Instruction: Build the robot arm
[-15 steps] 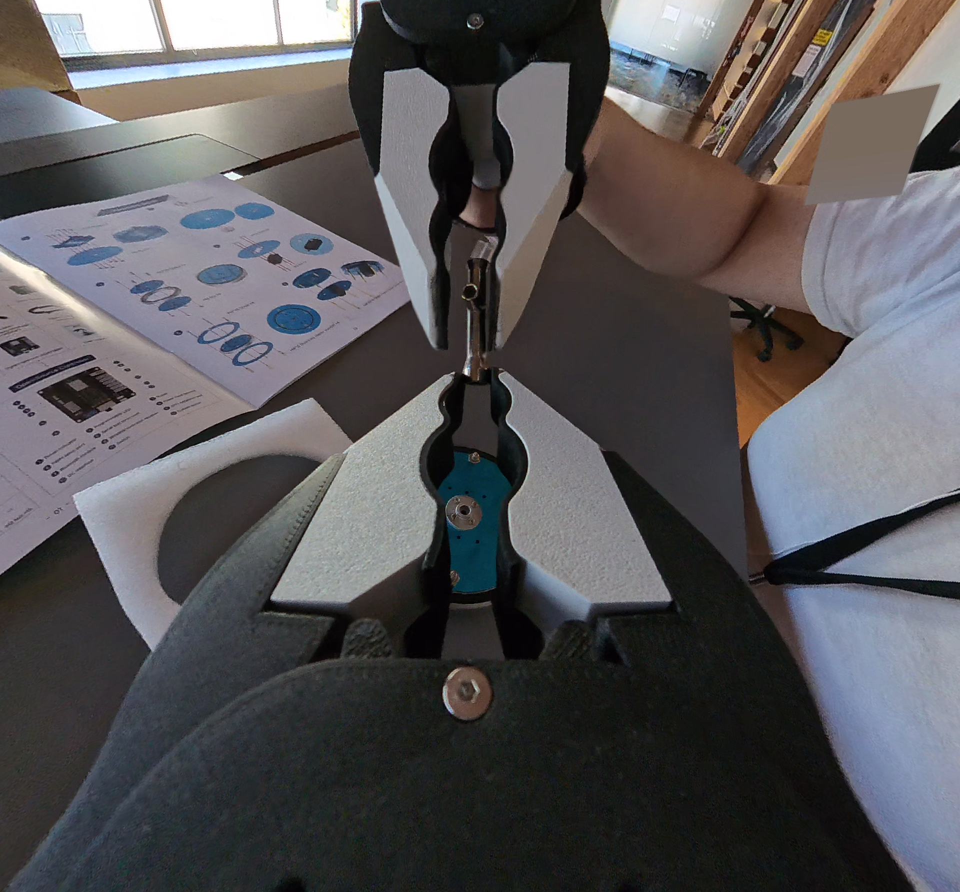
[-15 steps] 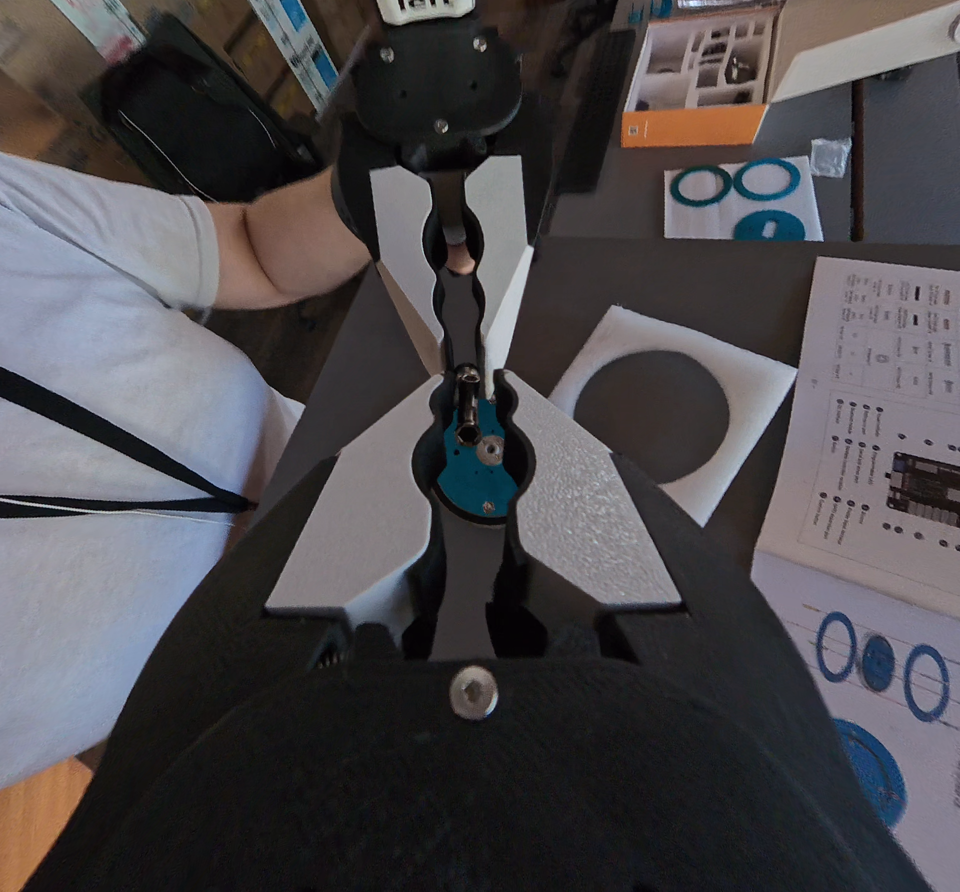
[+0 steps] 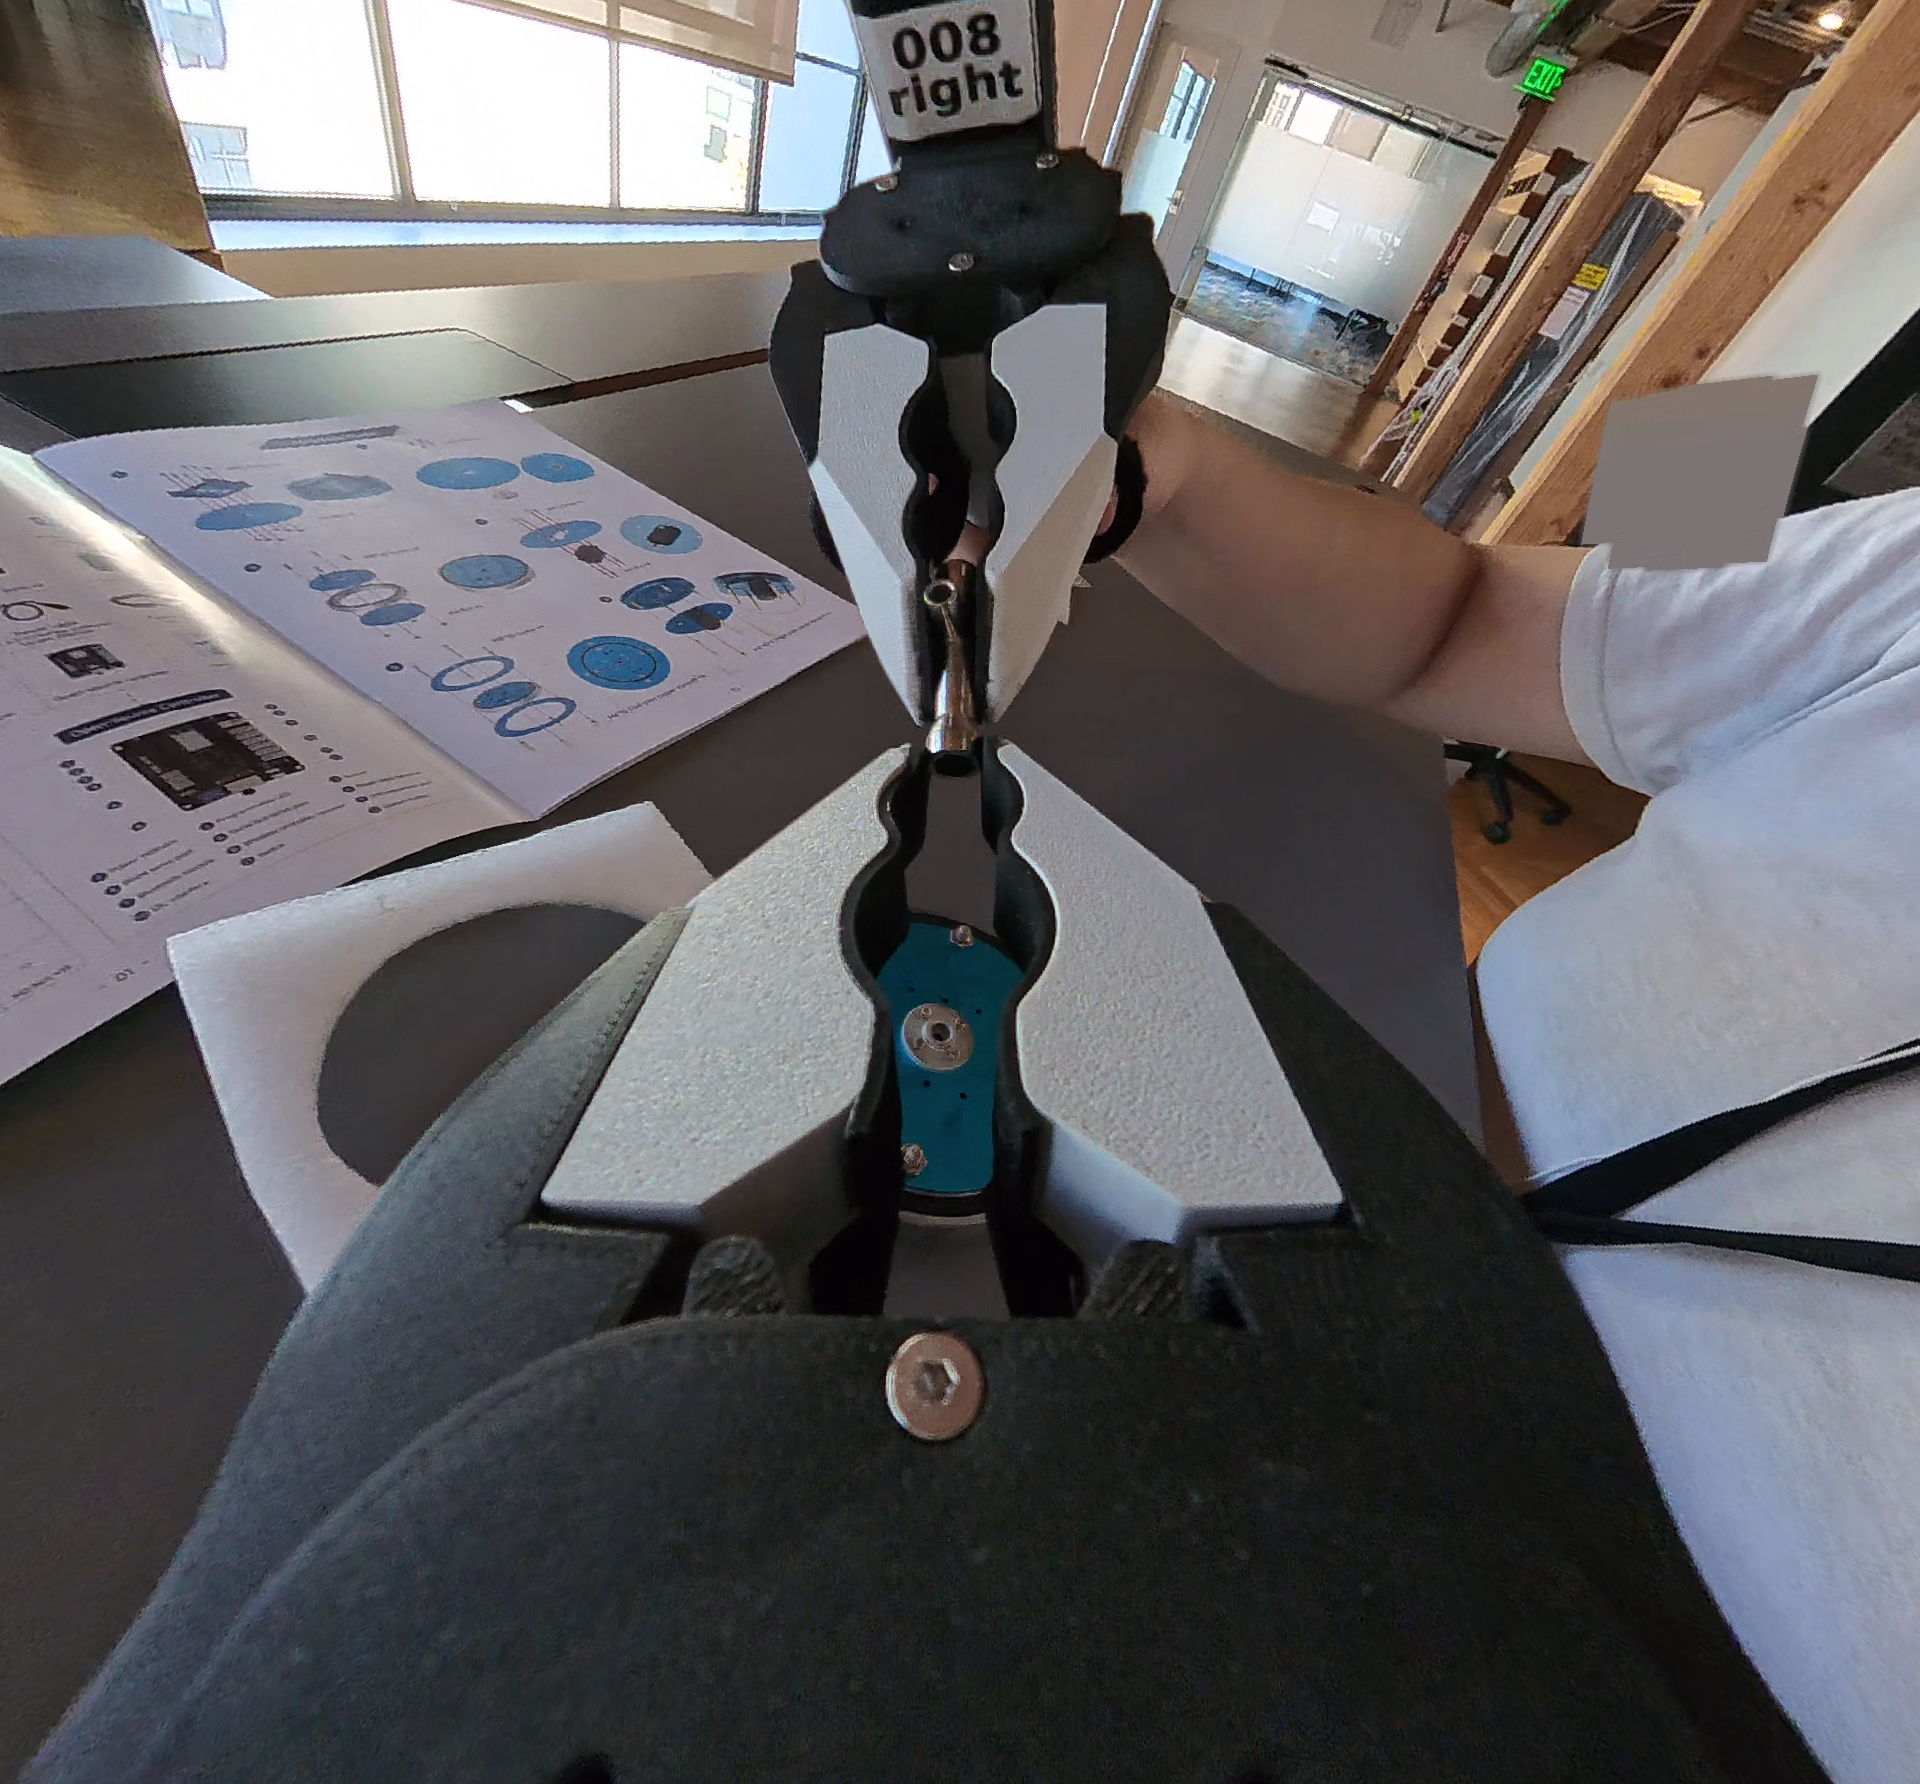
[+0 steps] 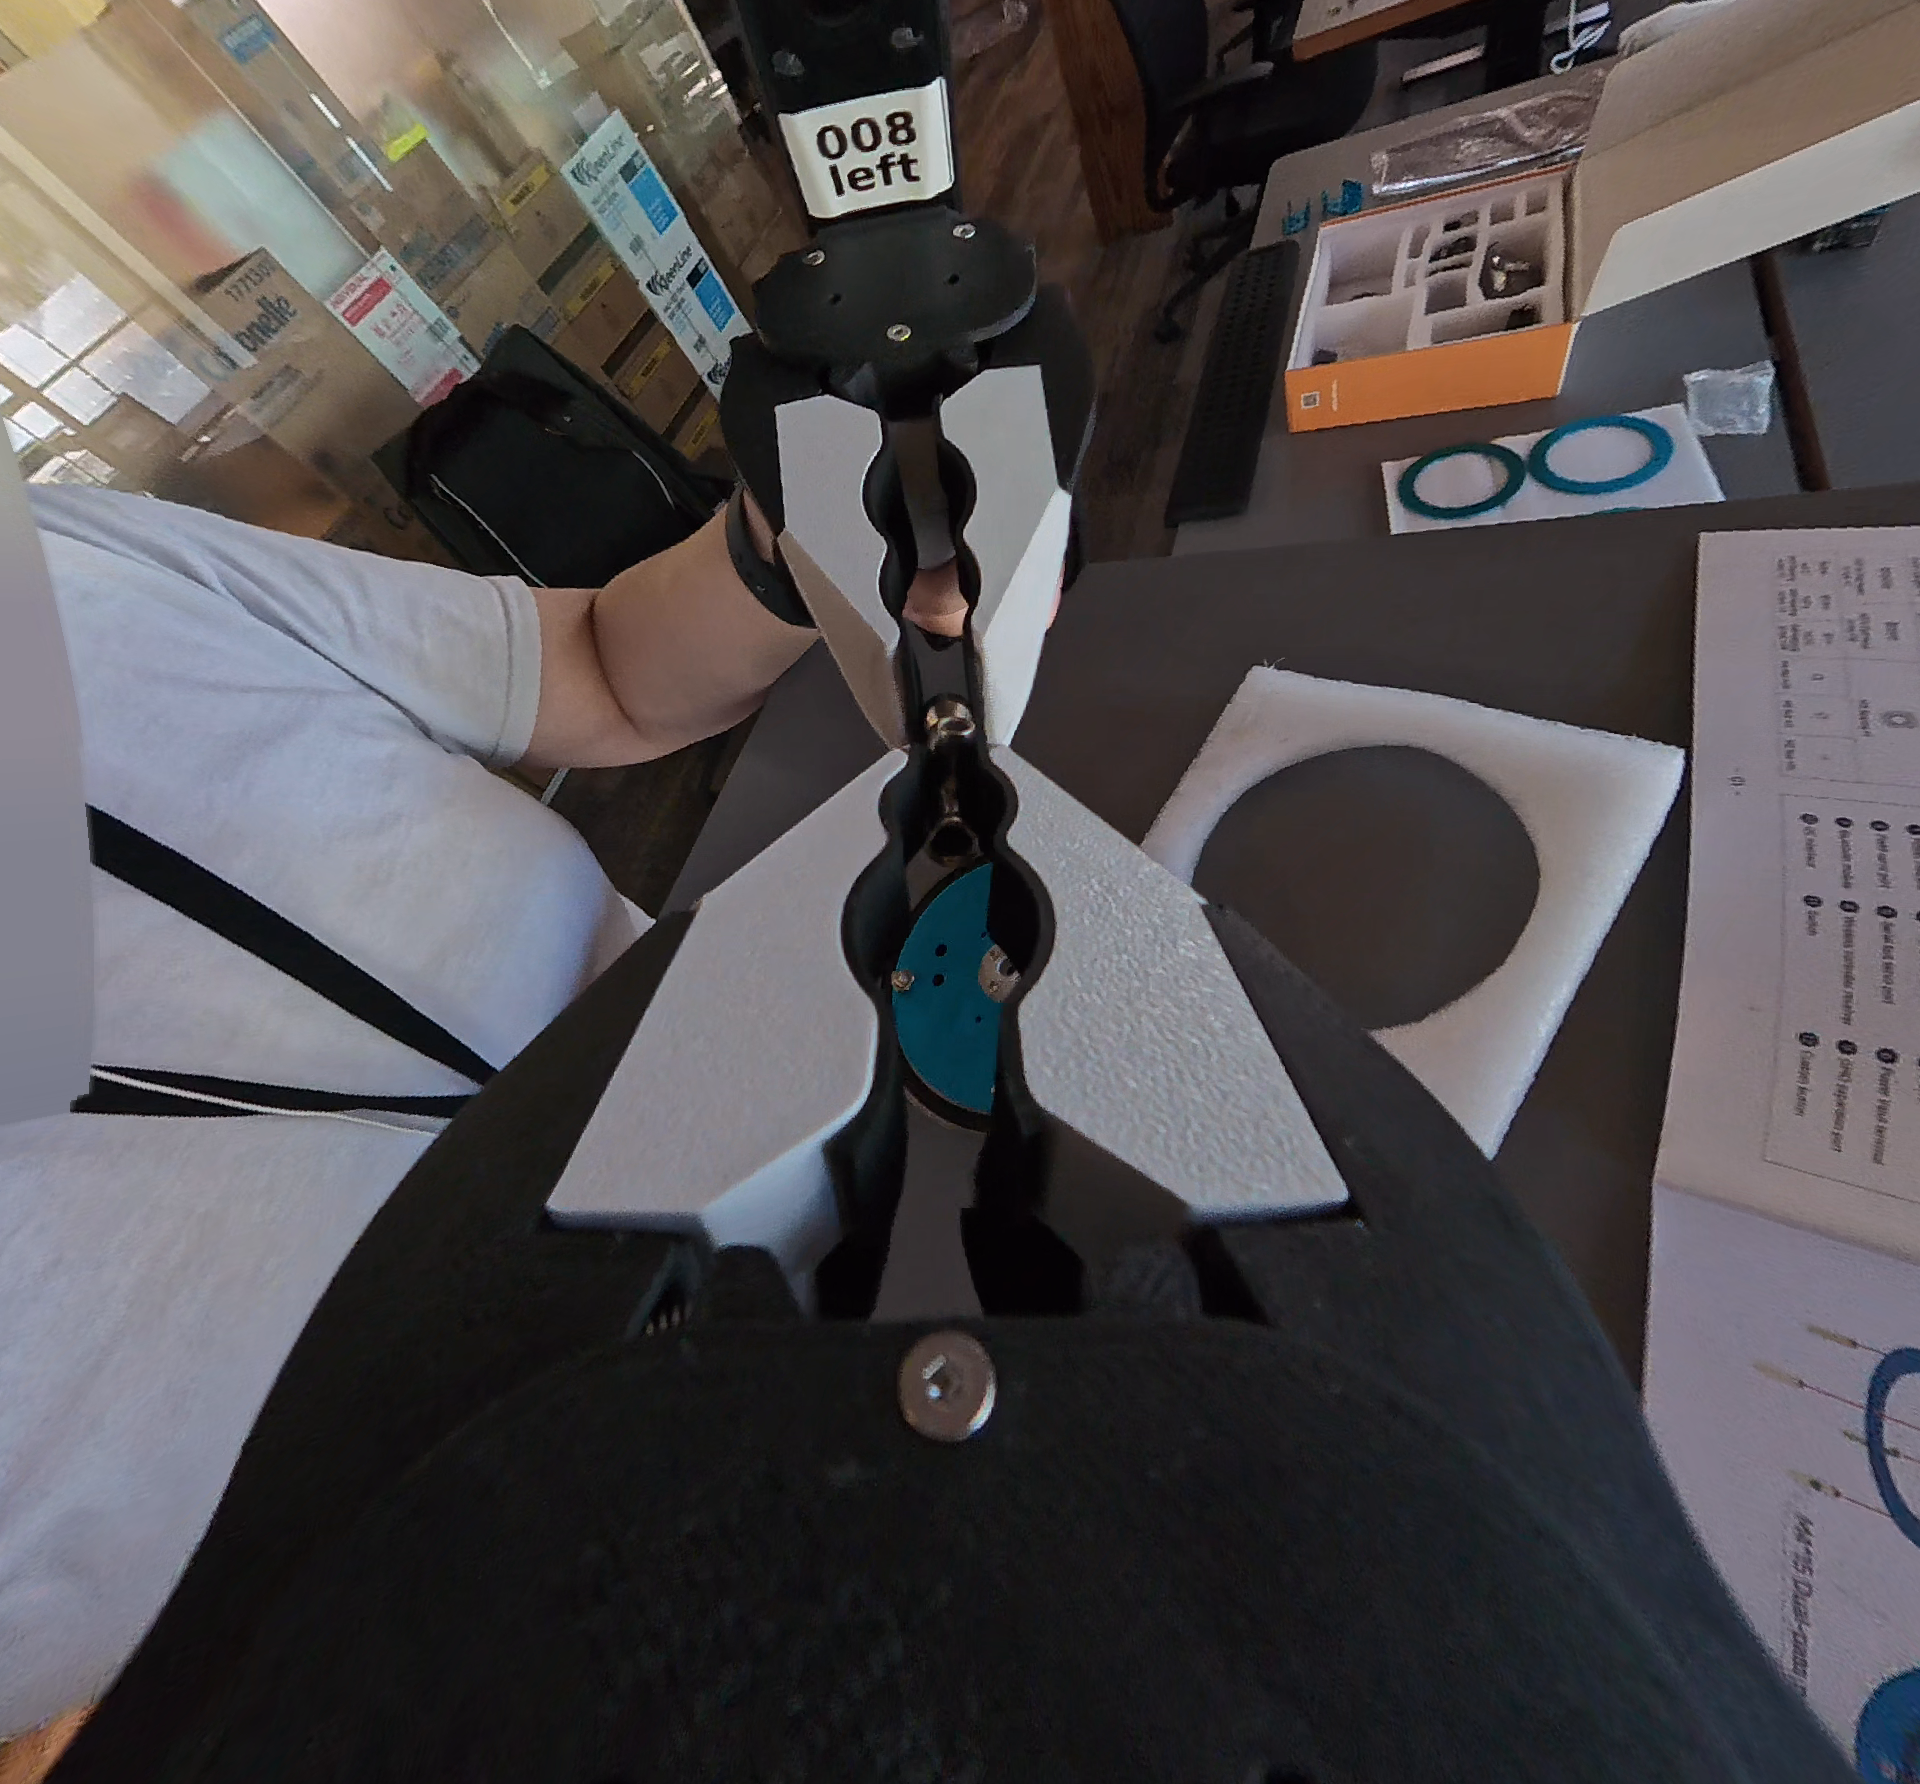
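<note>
My two grippers meet tip to tip above a dark table (image 3: pixel 1226 799). My right gripper (image 3: pixel 951 711) is shut on a small metal socket tool (image 3: pixel 951 664). The tool's end reaches the tips of my left gripper (image 3: pixel 954 763), which is shut; I cannot tell whether it grips the tool. Below the tips, through the gap between the fingers, lies a blue disc (image 3: pixel 940 1059) with a metal hub and small screws. In the right wrist view the tool (image 4: pixel 948 726) sits between my right gripper's tips (image 4: pixel 948 773), above the disc (image 4: pixel 935 1017) and facing the left gripper (image 4: pixel 940 732).
A white foam sheet (image 3: pixel 270 986) with a round hole lies on the table beside an open instruction booklet (image 3: pixel 416 591). An open orange box (image 4: pixel 1423 384) of parts and teal rings (image 4: pixel 1600 456) on foam sit farther off. The person's arm (image 3: pixel 1299 612) and torso are close by. The grippers are tip to tip, or close to it.
Both grippers have tilted upward, so more of the room and each other's handles show. In the right wrist view the tool now stands farther from the disc's hub.
</note>
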### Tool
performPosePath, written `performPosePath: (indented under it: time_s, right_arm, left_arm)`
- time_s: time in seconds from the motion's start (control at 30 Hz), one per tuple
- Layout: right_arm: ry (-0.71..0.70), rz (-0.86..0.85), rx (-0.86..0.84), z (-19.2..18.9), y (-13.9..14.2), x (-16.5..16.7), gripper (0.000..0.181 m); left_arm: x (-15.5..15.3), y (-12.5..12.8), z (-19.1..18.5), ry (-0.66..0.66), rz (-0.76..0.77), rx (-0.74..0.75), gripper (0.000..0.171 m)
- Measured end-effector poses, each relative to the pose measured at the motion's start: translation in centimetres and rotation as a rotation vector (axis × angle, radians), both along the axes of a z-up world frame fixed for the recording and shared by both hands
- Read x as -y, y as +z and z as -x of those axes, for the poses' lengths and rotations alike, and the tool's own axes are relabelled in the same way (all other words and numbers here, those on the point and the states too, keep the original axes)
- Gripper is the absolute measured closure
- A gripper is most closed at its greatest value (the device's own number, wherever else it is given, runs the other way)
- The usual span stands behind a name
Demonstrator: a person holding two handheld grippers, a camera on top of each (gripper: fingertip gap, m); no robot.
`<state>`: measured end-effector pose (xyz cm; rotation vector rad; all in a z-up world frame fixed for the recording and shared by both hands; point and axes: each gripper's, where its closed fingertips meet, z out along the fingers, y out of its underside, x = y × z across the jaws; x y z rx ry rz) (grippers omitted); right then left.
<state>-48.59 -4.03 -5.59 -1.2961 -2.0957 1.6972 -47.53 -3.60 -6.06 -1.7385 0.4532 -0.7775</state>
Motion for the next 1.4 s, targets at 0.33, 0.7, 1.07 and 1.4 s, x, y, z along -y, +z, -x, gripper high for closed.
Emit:
performPosePath:
  time_s: [0.33, 0.7, 1.07, 1.4]
  right_arm:
    - [0.014, 0.012, -0.009, 0.3, 1.0, 0.8, 0.175]
    - [0.021, -0.411, 0.013, -0.4, -3.2, -2.0, 0.175]
    - [-0.137, -0.404, -0.219, -0.1, -0.5, -3.8, 0.175]
    - [-0.065, -0.535, -0.169, -0.2, -1.6, -2.6, 0.175]
  left_arm:
    - [0.7, 0.6, 0.0, 0.012, -0.070, -0.004, 0.162]
    - [0.3, -3.2, 5.9, 0.383, 0.041, -0.411, 0.142]
    - [2.0, -2.7, 13.8, 0.844, 0.150, -0.867, 0.141]
    - [2.2, -3.4, 13.0, 0.790, 0.150, -0.929, 0.137]
